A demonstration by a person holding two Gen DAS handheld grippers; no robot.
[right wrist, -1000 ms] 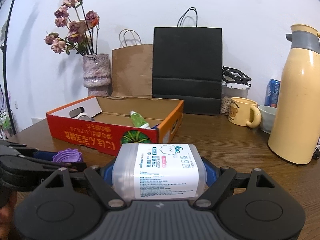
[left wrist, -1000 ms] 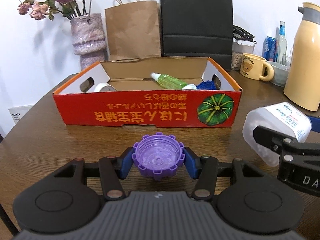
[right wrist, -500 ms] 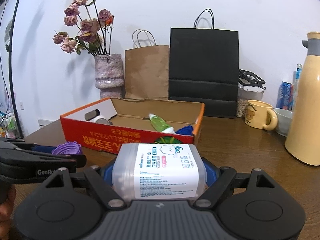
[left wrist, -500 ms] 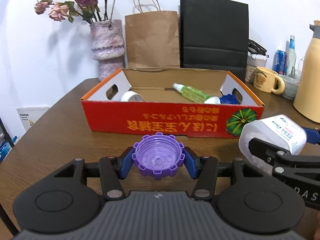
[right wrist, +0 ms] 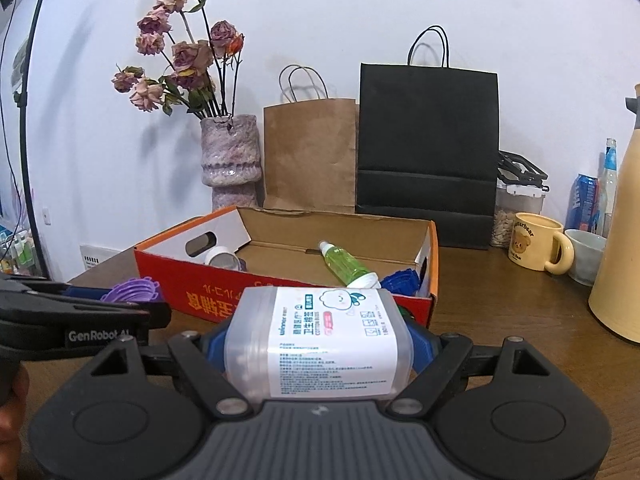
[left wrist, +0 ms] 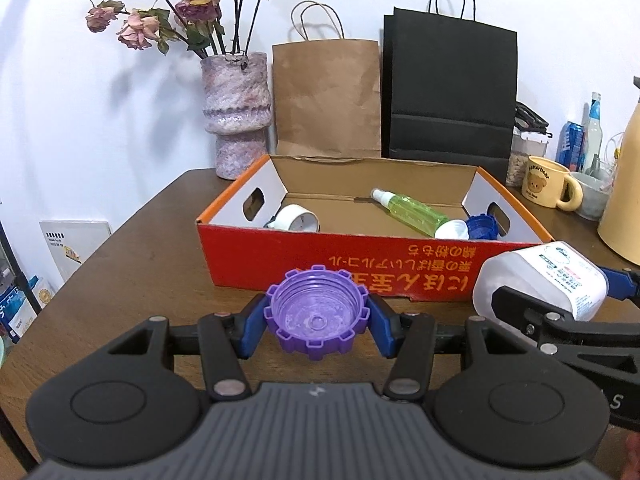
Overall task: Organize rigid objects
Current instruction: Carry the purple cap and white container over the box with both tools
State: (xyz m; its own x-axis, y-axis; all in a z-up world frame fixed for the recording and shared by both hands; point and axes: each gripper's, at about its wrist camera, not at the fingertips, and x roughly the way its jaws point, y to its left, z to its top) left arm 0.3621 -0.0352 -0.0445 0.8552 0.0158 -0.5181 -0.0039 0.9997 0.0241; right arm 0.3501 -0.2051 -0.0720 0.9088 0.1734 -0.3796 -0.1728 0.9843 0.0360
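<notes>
Left gripper [left wrist: 317,322] is pinching the purple cap [left wrist: 316,317], blue pads squeezed on either side of its toothed rim, open face up. Right gripper [right wrist: 318,340] is clamped across the clear cotton swab box [right wrist: 320,340], label up, and in the left view that box sits off to the right, poking toward the carton. Both loads are off the wooden table [left wrist: 120,280] and riding just short of the red cardboard box [left wrist: 340,264].

Now the relation that matters: the red cardboard box lies straight ahead and far of both grippers, its long axis running left to right across the table, its near wall facing us. To drop anything in, I reckon each hand has to clear that near wall first. The left one looks lined up with the middle of the wall, the right with the box's right end; neither looks clearly nearer.

Already inside: a white tape roll [left wrist: 298,220] at the left end, a green spray bottle [left wrist: 412,210] lying slantwise, a blue cap [left wrist: 482,226] at the right.

Hard to call: the near wall hides the floor of the box just behind it, so free space there is anyone's guess. The swab box's contents are only a pale blur. A yellow jug [right wrist: 620,264] is cut off at the right edge.
</notes>
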